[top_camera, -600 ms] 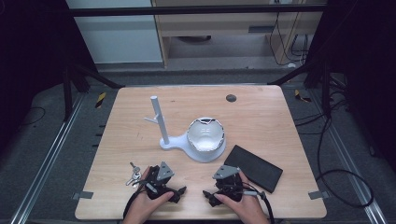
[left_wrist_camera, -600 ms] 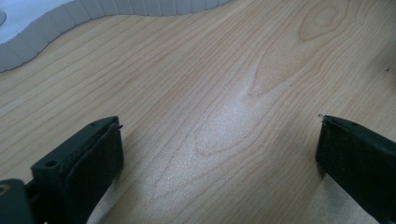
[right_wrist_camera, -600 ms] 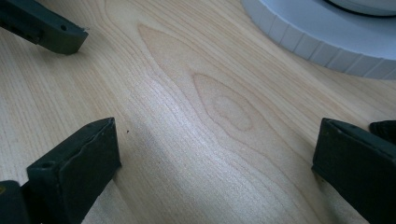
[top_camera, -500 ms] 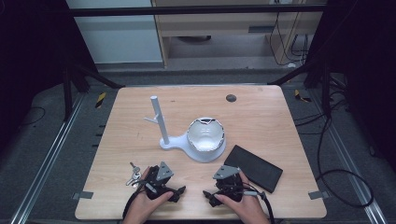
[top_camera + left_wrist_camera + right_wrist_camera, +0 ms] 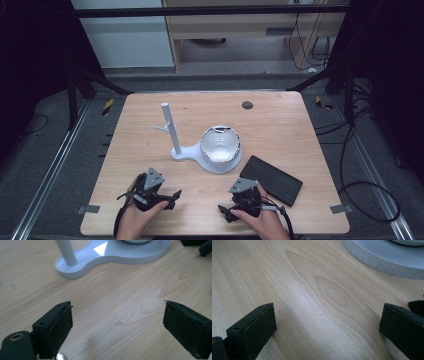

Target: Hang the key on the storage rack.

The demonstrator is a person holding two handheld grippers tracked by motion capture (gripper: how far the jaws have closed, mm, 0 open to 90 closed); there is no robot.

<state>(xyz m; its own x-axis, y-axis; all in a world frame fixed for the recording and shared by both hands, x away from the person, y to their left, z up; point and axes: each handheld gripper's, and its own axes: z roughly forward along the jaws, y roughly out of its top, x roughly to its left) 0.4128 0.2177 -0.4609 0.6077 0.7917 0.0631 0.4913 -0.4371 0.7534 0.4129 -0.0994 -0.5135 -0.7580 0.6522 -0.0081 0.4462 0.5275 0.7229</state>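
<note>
White stand (image 5: 186, 152) sits mid-table, its thin post upright and a white bowl (image 5: 220, 145) resting on the round end of its base; nothing has lifted or touched it. Nearest it on the near side is the left gripper (image 5: 172, 198), lying low on the table (image 5: 280, 125) with its jaws spread wide and only bare wood between them, aimed toward the foot of the post. The right gripper (image 5: 224, 210) lies near the bowl end of the stand, its jaws just as wide and empty, with a flat black slab (image 5: 272, 180) just beside it.

Against the picture from a moment ago, the left hand has slid sideways, away from the stand's bowl end. The small bunch of keys that lay on its outer side then is now under the hand and gripper. The right gripper, stand, bowl and slab sit where they were. I'd judge that shift as a first reach, with no grasp made yet.
</note>
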